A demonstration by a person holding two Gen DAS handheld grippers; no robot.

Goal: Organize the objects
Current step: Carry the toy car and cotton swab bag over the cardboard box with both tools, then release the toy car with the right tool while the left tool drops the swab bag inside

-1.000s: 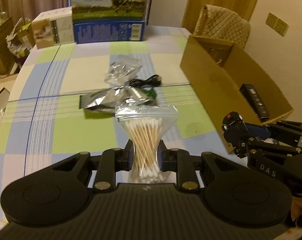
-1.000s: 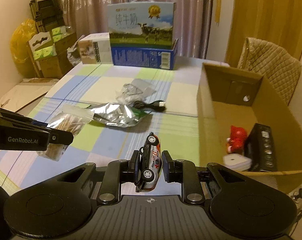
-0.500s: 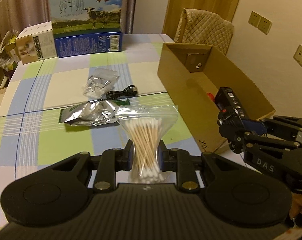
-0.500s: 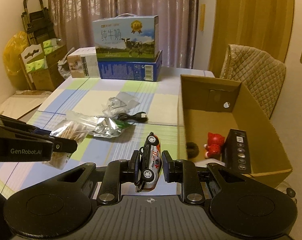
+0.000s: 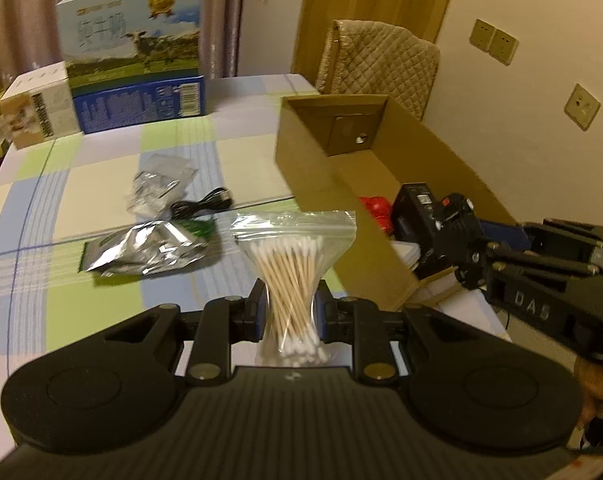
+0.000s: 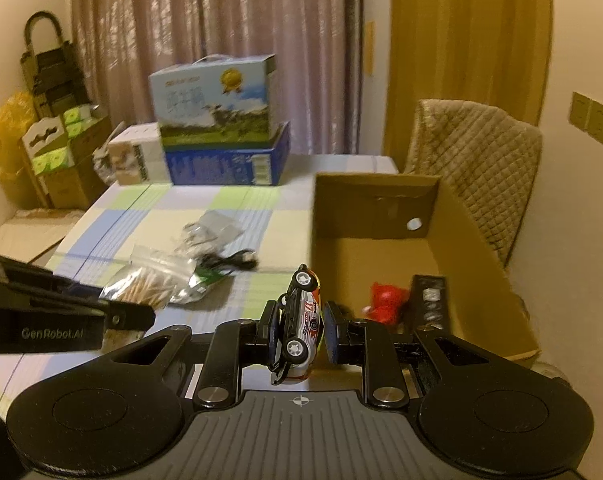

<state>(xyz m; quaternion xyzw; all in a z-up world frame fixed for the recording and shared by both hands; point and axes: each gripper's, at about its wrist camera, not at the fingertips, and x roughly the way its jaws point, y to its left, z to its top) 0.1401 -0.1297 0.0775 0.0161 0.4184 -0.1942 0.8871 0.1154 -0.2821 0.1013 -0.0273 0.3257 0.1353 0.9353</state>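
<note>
Dim, warm yellow indoor light throughout, with no daylight through the drawn curtains [image 6: 229, 40]. Strong fisheye bending at every edge, black vignette in the corners. Slight motion blur on the milk carton [image 5: 135, 40] at the counter's far edge and on the cardboard box [image 6: 453, 248]. Small glints on the foil pouch [image 5: 145, 248] and zip bag of cotton swabs [image 5: 293, 256]. Soft, faint shadows on the counter [image 5: 101, 184]. Grainy in darker areas.

Both handheld tools are showing matte black bodies: ribbed centre plate, round discs at each side, brass-coloured screws on the linkage arms, blue pads lining the jaws. The left gripper [image 5: 289, 312] is wearing white "GenRobot.AI" lettering, the right gripper [image 6: 299, 330] "DAS".
</note>
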